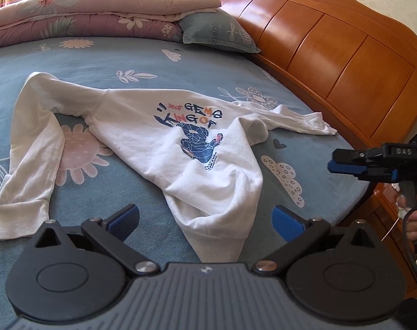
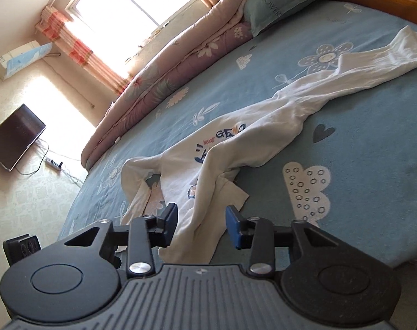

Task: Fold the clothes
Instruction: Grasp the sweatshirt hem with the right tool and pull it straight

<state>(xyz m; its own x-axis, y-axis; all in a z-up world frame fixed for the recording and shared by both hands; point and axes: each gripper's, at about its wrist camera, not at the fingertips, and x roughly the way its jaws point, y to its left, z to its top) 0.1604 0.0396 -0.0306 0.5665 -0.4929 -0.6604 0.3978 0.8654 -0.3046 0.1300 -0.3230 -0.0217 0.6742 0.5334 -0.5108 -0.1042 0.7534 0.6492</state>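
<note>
Spread out and bumpy on the bed (image 1: 120,55), not folded: one white sweatshirt (image 1: 159,137). Bottom hem right in front of the left gripper (image 1: 205,221). One sleeve (image 1: 32,143) off to that gripper's left, bent back toward it. Other sleeve (image 1: 299,121) far ahead and to its right, stretched out thin.

Left gripper wide open, holding nothing. Right gripper (image 2: 201,221) open too, holding nothing, with the near end of the cloth just ahead of it between its two fingers.

What could go wrong:
- Could pinch only the top layer. The body is bunched up near the hem, so the bottom layer might stay on the bed and make a lumpy fold.
- Could grab the blue sheet along with the cloth, since both are soft and lie flat together.
- Could drag the far sleeve into a twist, because it already looks rolled.
- Could bump the two grippers together, as both are close to the same end.

Counting:
- One sweatshirt, two sleeves.
- Two grippers.
- One pillow (image 1: 216,30).
- One folded quilt (image 1: 84,13).
- One wooden headboard (image 1: 332,41).
</note>
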